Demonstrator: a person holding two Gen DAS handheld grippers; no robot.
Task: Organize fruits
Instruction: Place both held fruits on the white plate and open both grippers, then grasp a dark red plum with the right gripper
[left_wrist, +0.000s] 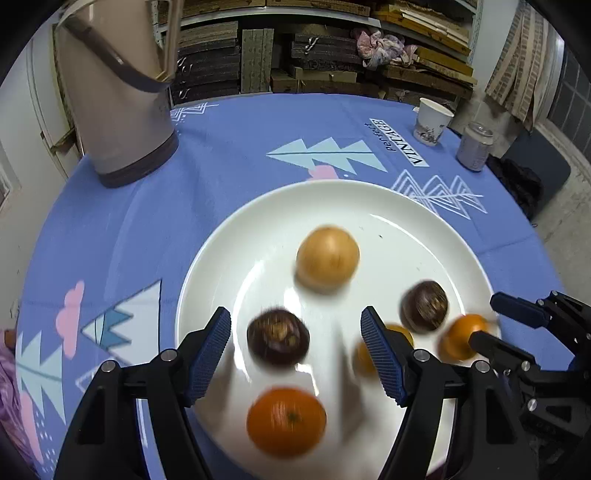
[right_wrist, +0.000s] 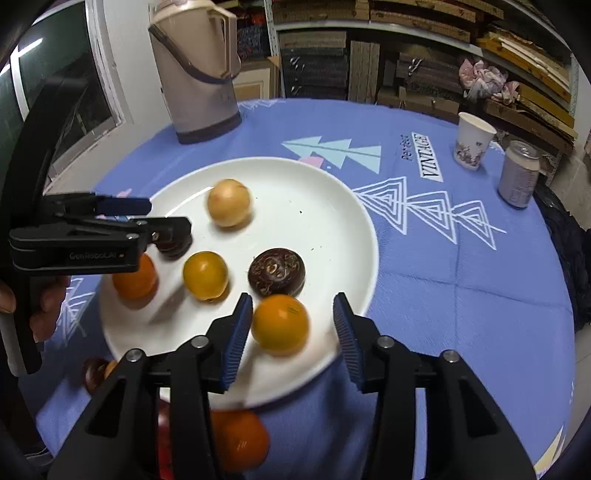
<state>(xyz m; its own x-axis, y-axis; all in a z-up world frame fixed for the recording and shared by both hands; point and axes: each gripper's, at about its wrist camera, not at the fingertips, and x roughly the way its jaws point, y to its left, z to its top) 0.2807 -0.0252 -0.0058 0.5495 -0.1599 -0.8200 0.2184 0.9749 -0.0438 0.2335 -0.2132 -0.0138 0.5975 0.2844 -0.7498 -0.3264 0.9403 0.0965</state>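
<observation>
From the left wrist view, my left tool (left_wrist: 295, 350) stands with its jaws apart over the white plate (left_wrist: 258, 229), and a dark brown fruit (left_wrist: 277, 338) sits between the pads without either one pressing on it. A tangerine (left_wrist: 286, 421) lies at six o'clock from it, a pale yellow fruit (left_wrist: 327, 257) at one o'clock, and a second dark fruit (left_wrist: 424, 305) at three o'clock. My right tool (left_wrist: 491, 325) comes in at the plate's right rim beside an orange fruit (left_wrist: 461, 341).

From the right wrist view, my right tool (right_wrist: 291, 332) is likewise apart, with that orange fruit (right_wrist: 280, 325) between the pads and untouched on its right side; the left pad looks very close to it. More fruit waits off the plate on the bench (right_wrist: 461, 295) at six and eight o'clock, including another tangerine (right_wrist: 240, 441).

My judgement: both fruits are being set down on the plate. To do it well I'd keep the jaws wide and lift straight away, so no pad nudges a round fruit rolling toward the rim.
</observation>
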